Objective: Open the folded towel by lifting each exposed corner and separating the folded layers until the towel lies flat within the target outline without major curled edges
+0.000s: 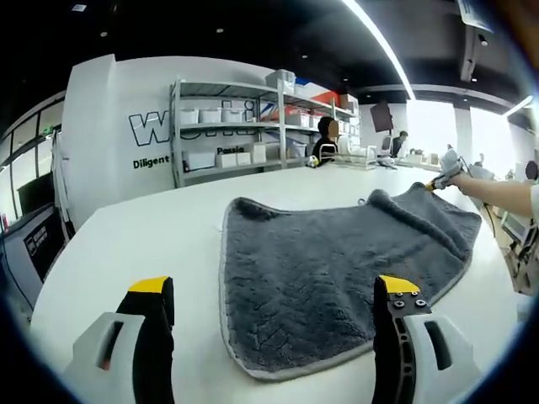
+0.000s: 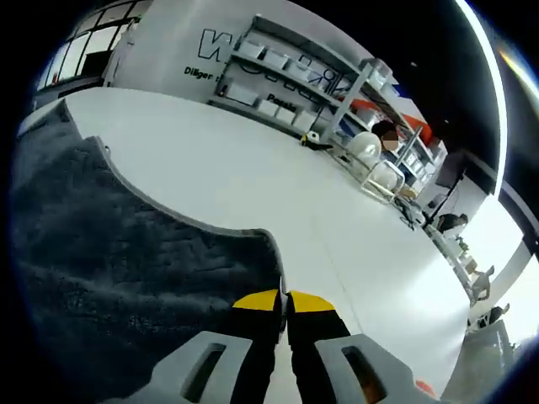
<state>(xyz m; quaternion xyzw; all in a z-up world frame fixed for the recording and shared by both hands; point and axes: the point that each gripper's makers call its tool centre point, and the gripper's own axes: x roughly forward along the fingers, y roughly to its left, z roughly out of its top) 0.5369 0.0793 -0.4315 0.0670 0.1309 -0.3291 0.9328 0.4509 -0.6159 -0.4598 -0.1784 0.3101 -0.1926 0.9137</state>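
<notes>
towel: grey plush, mid-frame on white worktop | left claw apart, hovering | right claw pinched on towel's corner hem | soft, light, floppy: grip hems, not pile

Towel on table, shelving behind, right tool at towel's far corner

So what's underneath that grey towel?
The grey towel lies on a white table, bare around it. The far right part looks doubled over, so another towel layer sits beneath there. Anything else under the cloth is hidden.
</notes>
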